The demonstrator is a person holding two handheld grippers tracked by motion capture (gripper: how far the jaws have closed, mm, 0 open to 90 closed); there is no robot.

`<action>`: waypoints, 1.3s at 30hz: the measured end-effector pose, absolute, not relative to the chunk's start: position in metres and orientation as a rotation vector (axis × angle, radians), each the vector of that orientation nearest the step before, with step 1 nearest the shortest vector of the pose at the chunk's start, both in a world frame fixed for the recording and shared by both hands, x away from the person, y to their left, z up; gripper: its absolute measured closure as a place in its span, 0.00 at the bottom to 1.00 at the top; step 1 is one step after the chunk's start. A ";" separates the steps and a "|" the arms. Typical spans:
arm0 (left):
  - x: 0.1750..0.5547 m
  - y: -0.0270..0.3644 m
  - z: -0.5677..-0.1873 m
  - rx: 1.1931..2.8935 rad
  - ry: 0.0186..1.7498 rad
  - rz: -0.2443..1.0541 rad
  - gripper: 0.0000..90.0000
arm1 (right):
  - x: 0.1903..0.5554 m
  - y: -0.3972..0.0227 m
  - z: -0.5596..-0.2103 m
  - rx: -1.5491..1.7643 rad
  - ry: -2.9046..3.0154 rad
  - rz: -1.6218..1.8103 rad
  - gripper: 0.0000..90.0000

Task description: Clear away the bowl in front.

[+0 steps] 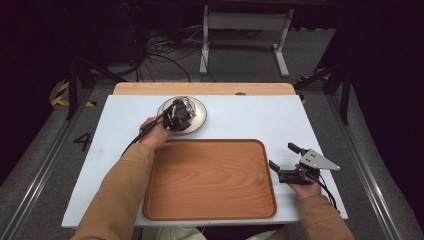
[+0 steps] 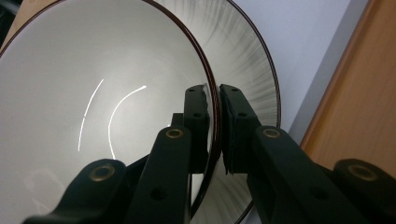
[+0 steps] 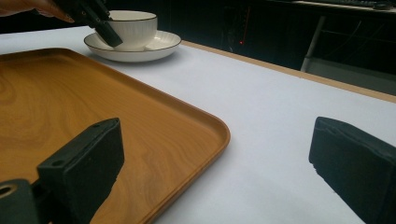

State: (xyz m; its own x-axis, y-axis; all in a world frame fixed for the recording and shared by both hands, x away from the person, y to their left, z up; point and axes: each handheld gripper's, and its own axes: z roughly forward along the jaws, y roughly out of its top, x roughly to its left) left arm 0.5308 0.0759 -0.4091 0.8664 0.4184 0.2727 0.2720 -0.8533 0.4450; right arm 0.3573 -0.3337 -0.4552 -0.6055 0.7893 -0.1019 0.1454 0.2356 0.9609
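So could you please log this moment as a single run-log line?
left gripper: shut on bowl rim, bowl on saucer | right gripper: open, beside tray | tray: empty

Table [image 1: 250, 120] brightly lit, surroundings dark; curved glare streaks inside bowl [image 2: 93, 93]; near jaws soft-focus, mild blur

You work at a white table top [image 1: 260, 117] with a bare wooden strip [image 1: 205, 88] along its far edge. Beyond it the floor [image 1: 240, 60] is grey. A white metal frame stand [image 1: 245, 30] sits on that floor past the table, and loose black cables [image 1: 160, 55] lie to its left. Yellow-and-black hazard tape [image 1: 62, 95] marks the floor at far left. Metal rails [image 1: 40, 165] run along both sides of the table. The surroundings farther back are dark.
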 end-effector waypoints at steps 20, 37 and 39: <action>0.526 0.080 -0.395 2.613 0.529 0.525 0.91 | 0.357 -0.334 -0.455 0.857 1.917 1.395 0.04; 0.512 0.077 -0.358 2.575 0.495 0.520 0.91 | 0.358 -0.333 -0.455 0.854 1.918 1.387 0.05; 0.510 0.077 -0.357 2.576 0.488 0.522 0.91 | 0.358 -0.333 -0.455 0.855 1.918 1.386 0.05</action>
